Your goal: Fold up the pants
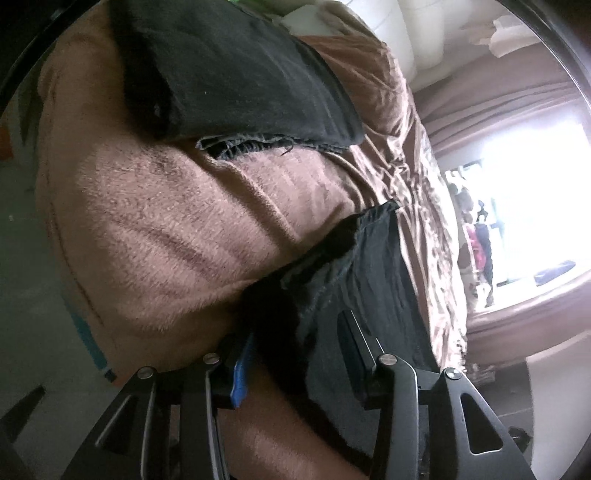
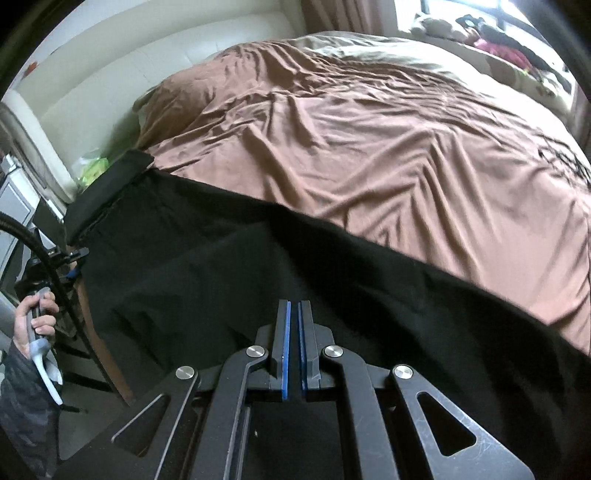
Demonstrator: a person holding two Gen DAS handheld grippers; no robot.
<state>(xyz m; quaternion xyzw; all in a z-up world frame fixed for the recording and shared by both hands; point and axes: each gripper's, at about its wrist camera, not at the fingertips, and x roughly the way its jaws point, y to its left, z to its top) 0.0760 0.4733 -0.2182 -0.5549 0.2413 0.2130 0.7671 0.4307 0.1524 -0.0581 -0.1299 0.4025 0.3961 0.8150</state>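
**A:** What did the left wrist camera give you?

**B:** The left gripper (image 1: pixel 295 328) stood with its jaws partly apart and a bunch of the black pants (image 1: pixel 351 277) lying between them. One blue pad (image 1: pixel 242 373) was bare, so I took it as a loose gap rather than a pinch. Further off, another stretch of the pants lay flat across the bed, and its frayed hem (image 1: pixel 251 142) faced the camera.

**A:** And underneath?

**B:** A fuzzy brown blanket (image 1: pixel 166 221) lay nearest, and a smoother, creased brown bedspread (image 1: pixel 399 147) lay beside it. A white padded headboard (image 1: pixel 406 29) stood beyond that. A brown curtain (image 1: pixel 480 110) hung by a bright window (image 1: pixel 535 166), and grey floor (image 1: pixel 29 295) showed at the edge.

**A:** The right wrist camera?

**B:** The right gripper (image 2: pixel 294 332) was closed to a thin slit with nothing in it, and it hung over the pants. These ran along the near edge of the bed, with a thicker band (image 2: pixel 110 184) at the far left end.

**A:** Anything to read?

**B:** Only a dark print (image 2: pixel 565 162) on the bedspread at the right, too blurred to make out. Low on the left a hand (image 2: pixel 38 317) gripped a grey handle, with a dark sleeve (image 2: pixel 22 406) below it and a black cable (image 2: pixel 44 251) arching above it. Something green (image 2: pixel 94 168) sat by the headboard.
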